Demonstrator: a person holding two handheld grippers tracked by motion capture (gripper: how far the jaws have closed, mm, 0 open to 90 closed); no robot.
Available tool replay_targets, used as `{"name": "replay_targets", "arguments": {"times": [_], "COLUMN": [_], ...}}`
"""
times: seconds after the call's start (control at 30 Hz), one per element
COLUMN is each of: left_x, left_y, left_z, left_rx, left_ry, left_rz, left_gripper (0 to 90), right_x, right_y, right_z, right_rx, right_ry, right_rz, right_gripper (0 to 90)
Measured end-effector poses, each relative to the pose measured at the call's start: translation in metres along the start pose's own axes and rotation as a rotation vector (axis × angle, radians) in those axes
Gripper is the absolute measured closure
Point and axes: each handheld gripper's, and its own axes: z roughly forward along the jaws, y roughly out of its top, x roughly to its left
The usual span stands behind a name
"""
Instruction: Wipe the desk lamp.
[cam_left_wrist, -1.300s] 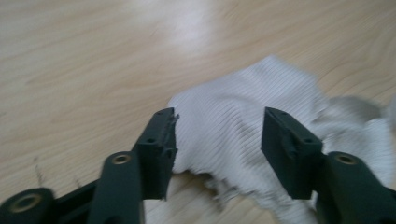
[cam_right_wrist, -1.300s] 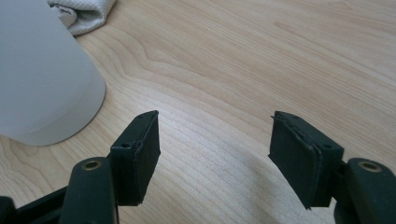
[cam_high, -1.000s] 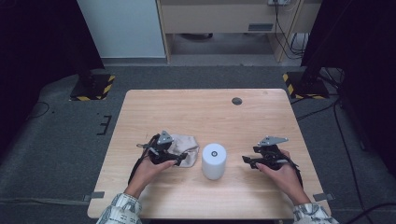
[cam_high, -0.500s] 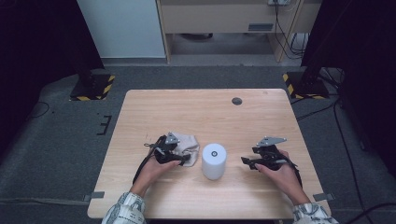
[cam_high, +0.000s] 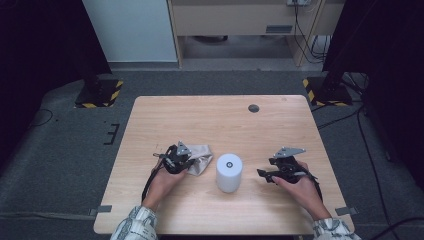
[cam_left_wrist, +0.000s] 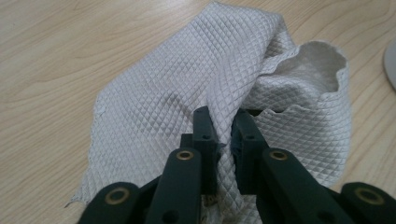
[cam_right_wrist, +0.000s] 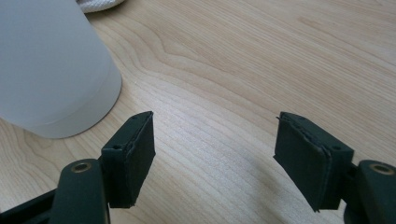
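**Two grippers, one cloth pinched beside the white cylinder**

Two tools share the work on the tabletop (cam_high: 220, 120), and each sits where its role asks. The left gripper (cam_left_wrist: 223, 135) has just been closing its jaws, and they now pinch a raised fold of the quilted grey cloth (cam_left_wrist: 187, 84), which lies crumpled near the left of the white cylinder (cam_high: 229, 172). Taking a ridge of fabric rather than a flat edge probably gives the jaws something to bite, so the cloth can be lifted or dragged. The right gripper (cam_right_wrist: 215, 154) rests low on the wood just right of the cylinder, jaws spread with nothing between them, likely poised to steady or take that cylinder. A small dark disc (cam_high: 253, 108) lies far off, well apart.
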Motion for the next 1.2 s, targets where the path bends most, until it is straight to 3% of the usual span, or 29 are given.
{"name": "replay_targets", "arguments": {"times": [0.17, 0.5, 0.8, 1.0, 1.2], "left_x": [-0.002, -0.002, -0.008, -0.017, -0.019], "left_y": [0.001, 0.006, 0.007, 0.007, 0.008], "left_z": [-0.008, -0.038, -0.060, -0.076, -0.079], "left_rx": [-0.028, -0.156, -0.218, -0.269, -0.275], "left_ry": [-0.052, -0.131, -0.136, -0.142, -0.152], "left_rz": [0.007, -0.030, -0.031, -0.035, -0.026], "left_gripper": [84.7, 85.5, 85.5, 85.5, 85.4], "right_x": [0.001, 0.010, 0.023, 0.042, 0.058], "right_y": [0.001, 0.005, 0.011, 0.014, 0.019], "right_z": [-0.001, -0.002, -0.006, -0.011, -0.008], "right_rx": [-0.011, -0.040, -0.087, -0.122, -0.143], "right_ry": [0.008, 0.031, 0.078, 0.119, 0.187], "right_rz": [-0.004, -0.029, -0.067, -0.113, -0.155], "right_gripper": [28.5, 28.3, 25.3, 18.7, 11.8]}}
